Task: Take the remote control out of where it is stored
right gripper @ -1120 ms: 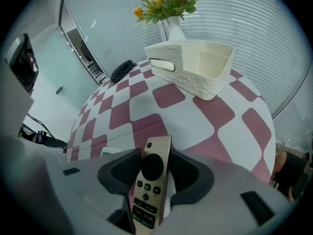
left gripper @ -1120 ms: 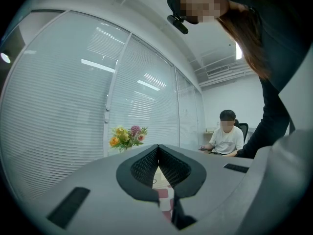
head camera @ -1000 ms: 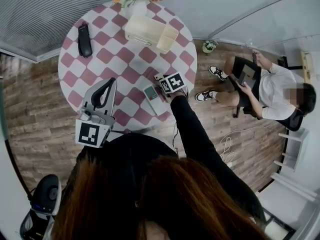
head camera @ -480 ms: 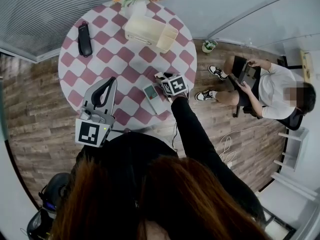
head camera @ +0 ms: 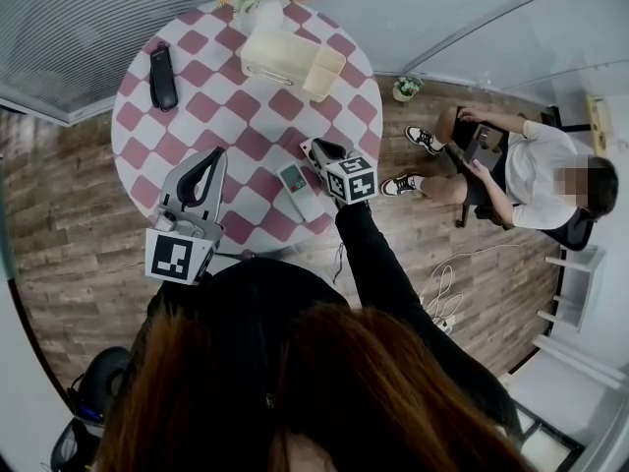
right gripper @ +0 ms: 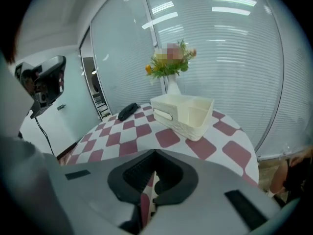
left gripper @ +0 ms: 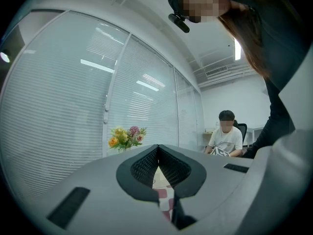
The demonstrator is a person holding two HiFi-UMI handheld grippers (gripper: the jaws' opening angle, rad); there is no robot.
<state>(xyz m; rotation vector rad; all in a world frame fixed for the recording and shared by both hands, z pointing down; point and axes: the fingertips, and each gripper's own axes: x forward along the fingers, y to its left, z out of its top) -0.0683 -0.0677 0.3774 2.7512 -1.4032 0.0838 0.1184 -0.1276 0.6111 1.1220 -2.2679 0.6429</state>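
Both sets of fingers are together on nothing: left gripper [head camera: 209, 158] has its jaws tip to tip over the near edge of the table [head camera: 226, 116]; right gripper [head camera: 314, 151] jaws have just been closing and now meet empty (black ribbed pads, grey shells on both). One remote control [head camera: 293, 187], a flat white slab with a small screen, lies on the cloth just beside the right gripper, well apart from the basket [head camera: 295, 62]. Table is round, red-and-white checked cloth. One basket: cream, rectangular, textured plastic walls, divided inside. One white vase [head camera: 265, 13] of flowers touching its far side. One black oblong item [head camera: 162, 77] far left.
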